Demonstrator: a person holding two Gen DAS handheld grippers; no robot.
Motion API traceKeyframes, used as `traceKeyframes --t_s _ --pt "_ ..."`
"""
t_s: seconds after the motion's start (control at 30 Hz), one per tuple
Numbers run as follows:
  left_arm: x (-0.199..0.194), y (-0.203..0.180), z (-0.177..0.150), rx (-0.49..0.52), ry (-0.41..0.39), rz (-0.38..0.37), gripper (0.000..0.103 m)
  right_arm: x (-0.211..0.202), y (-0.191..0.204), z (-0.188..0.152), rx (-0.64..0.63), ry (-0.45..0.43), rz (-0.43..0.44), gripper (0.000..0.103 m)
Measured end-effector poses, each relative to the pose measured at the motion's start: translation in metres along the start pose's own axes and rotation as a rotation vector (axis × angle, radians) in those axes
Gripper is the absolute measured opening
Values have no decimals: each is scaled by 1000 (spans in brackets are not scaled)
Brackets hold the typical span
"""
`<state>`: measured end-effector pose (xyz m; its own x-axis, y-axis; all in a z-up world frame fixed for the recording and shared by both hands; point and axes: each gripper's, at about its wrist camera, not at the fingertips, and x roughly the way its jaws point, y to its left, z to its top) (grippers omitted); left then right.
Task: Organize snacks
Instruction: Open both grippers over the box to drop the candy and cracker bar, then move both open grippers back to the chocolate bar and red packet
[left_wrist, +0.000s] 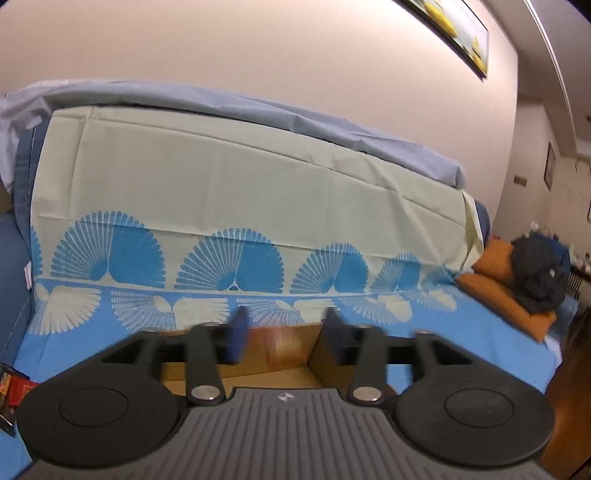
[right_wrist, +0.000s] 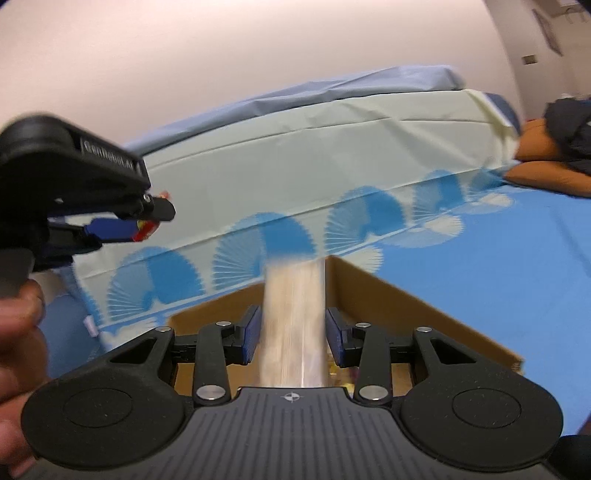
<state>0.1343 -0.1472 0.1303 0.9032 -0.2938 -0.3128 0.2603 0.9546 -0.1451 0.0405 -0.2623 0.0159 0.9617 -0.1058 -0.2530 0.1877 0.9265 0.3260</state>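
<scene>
In the right wrist view, my right gripper (right_wrist: 291, 332) stands over an open cardboard box (right_wrist: 369, 291). A long pale clear packet (right_wrist: 295, 295) runs between its blue pads. The packet is smeared lengthwise, the fingers are sharp, and the pads stand just off its sides. My left gripper (right_wrist: 147, 219) is at the left, seen side-on. A red and yellow wrapper (right_wrist: 146, 229) shows at its tip; I cannot tell if they touch. In the left wrist view, my left gripper (left_wrist: 286, 336) is open and empty above the cardboard box (left_wrist: 284, 354).
The box sits on a sofa seat covered by a blue fan-patterned cloth (left_wrist: 480, 332). Red and dark snack packets (left_wrist: 14, 391) lie at the seat's left edge. An orange cushion (left_wrist: 491, 280) with dark clothes lies far right. A person's hand (right_wrist: 18, 332) holds the left gripper.
</scene>
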Motion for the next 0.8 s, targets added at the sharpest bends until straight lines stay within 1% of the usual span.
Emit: traceKeyframes --t_s 0.07,0.1,0.2,0.27,0.37,0.43,0.47,0.53,0.57,0.67,0.77,0.8 --pt "-8 5 -10 15 -5 10 60 2 -1 -3 2 10 -12 58" --pt "-13 10 -16 12 -2 22 60 3 -1 -4 0 12 -16 59" --pt "-30 38 -36 -23 13 66 60 3 1 -7 -23 8 -16 63" --pt "-41 60 -53 -57 35 110 60 1 5 -9 -43 7 -11 64" --pt "-53 98 -70 -120 66 166 57 -1 12 -13 -80 8 0 64" --pt "-58 122 -79 -163 79 211 42 -4 18 -18 -112 8 6 64" --pt "-61 133 -83 -182 82 229 38 -6 21 -20 -129 7 12 64" --pt "-63 153 -89 -219 82 256 18 -11 28 -25 -165 6 29 64" --pt "-62 161 -92 -235 81 270 16 -14 32 -28 -188 3 39 64" --pt "-58 180 -102 -281 82 303 16 -23 45 -37 -253 -5 72 63" --pt "-51 199 -116 -341 81 317 16 -33 58 -47 -329 -11 117 57" --pt "-47 204 -122 -358 80 321 16 -35 61 -49 -346 -9 129 52"
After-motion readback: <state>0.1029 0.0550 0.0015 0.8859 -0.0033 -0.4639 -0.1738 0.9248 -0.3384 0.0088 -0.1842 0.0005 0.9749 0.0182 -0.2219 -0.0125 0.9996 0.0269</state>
